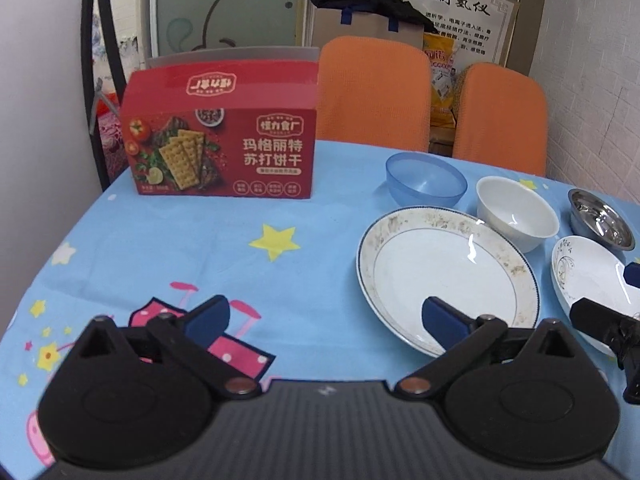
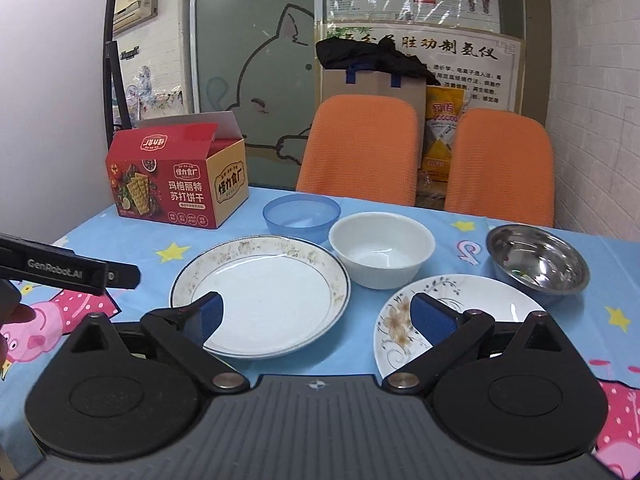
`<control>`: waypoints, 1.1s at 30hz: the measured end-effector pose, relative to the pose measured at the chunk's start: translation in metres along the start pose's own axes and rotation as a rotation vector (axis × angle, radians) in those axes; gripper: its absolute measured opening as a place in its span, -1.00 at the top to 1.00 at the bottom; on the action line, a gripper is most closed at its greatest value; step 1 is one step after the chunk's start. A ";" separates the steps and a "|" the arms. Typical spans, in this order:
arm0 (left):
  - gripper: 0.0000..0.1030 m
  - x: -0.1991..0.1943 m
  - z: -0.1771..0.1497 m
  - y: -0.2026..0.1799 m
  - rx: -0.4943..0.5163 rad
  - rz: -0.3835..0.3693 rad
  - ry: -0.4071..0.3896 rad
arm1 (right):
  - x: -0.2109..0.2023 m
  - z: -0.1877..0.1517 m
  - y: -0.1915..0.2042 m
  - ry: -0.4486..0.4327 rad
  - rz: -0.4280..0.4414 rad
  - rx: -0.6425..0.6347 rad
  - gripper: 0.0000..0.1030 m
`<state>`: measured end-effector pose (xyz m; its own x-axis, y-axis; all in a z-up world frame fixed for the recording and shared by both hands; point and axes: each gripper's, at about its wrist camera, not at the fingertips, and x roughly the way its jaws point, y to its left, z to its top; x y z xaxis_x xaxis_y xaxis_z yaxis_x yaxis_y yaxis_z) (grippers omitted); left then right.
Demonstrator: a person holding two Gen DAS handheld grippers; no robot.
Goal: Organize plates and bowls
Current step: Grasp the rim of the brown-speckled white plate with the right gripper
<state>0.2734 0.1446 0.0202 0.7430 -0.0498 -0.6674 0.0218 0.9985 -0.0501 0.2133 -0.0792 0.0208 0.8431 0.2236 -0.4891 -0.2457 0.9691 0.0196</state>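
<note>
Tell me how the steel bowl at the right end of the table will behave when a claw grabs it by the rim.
The steel bowl looks thin-walled, so probably light and stiff. Its polished, mirror-like surface suggests the pads may slip on the rim. It seems to narrow toward its base, so a one-sided lift could tip it toward the flowered plate right beside it.

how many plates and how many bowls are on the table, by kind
plates: 2, big plate, flowered plate
bowls: 3, blue bowl, white bowl, steel bowl
total: 5
</note>
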 end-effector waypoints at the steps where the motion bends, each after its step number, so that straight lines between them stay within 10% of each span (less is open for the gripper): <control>1: -0.97 0.012 0.004 -0.001 0.005 0.002 0.020 | 0.011 0.002 0.001 0.013 0.008 -0.006 -1.00; 13: -0.90 0.092 0.035 -0.018 0.067 -0.045 0.131 | 0.110 0.002 0.006 0.181 0.009 -0.030 -1.00; 33: -0.66 0.102 0.026 -0.020 0.066 -0.074 0.136 | 0.127 -0.006 0.004 0.212 0.117 -0.041 -1.00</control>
<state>0.3660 0.1204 -0.0273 0.6404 -0.1215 -0.7584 0.1202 0.9911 -0.0572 0.3162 -0.0474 -0.0464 0.6899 0.3028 -0.6575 -0.3582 0.9321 0.0535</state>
